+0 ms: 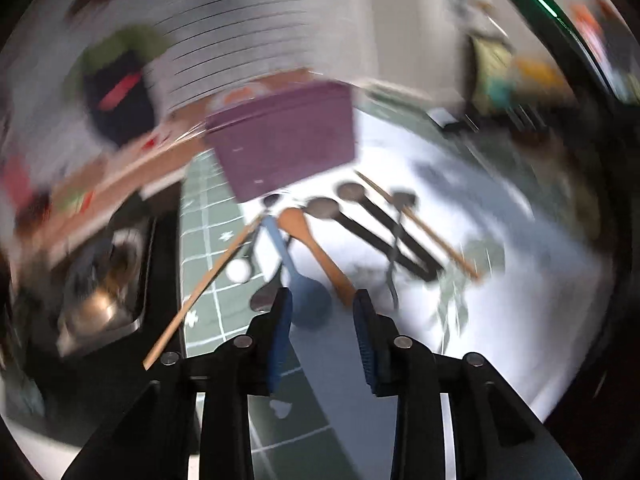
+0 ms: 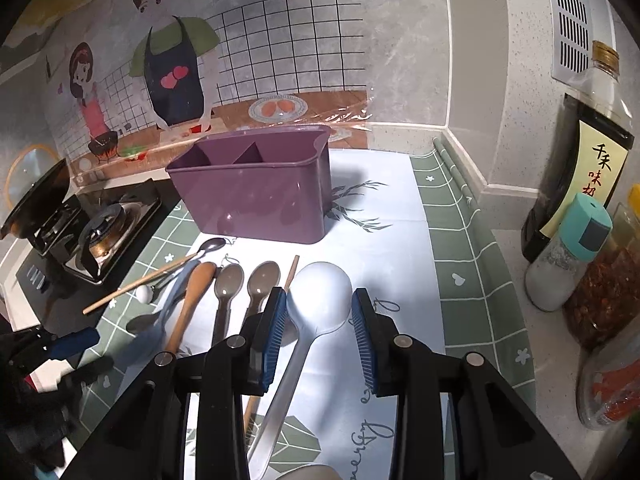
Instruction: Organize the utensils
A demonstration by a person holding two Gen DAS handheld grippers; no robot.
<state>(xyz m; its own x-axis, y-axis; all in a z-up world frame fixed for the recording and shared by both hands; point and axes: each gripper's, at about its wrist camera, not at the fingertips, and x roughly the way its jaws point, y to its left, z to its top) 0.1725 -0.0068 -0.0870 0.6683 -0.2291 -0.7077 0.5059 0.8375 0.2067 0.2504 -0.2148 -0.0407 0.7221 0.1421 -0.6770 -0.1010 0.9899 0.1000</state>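
A purple utensil holder with compartments stands on the mat at the back; it also shows, blurred, in the left wrist view. Several utensils lie in front of it: a white ladle, two dark spoons, a wooden spoon, a light blue spoon, a chopstick. My right gripper is open, its fingers on either side of the ladle's bowl. My left gripper is open and empty above the blue spoon and the wooden spoon.
A gas stove sits to the left of the mat. Bottles and jars stand on the counter at the right. A wall with a cartoon sticker is behind the holder. The left gripper's finger shows at the left edge.
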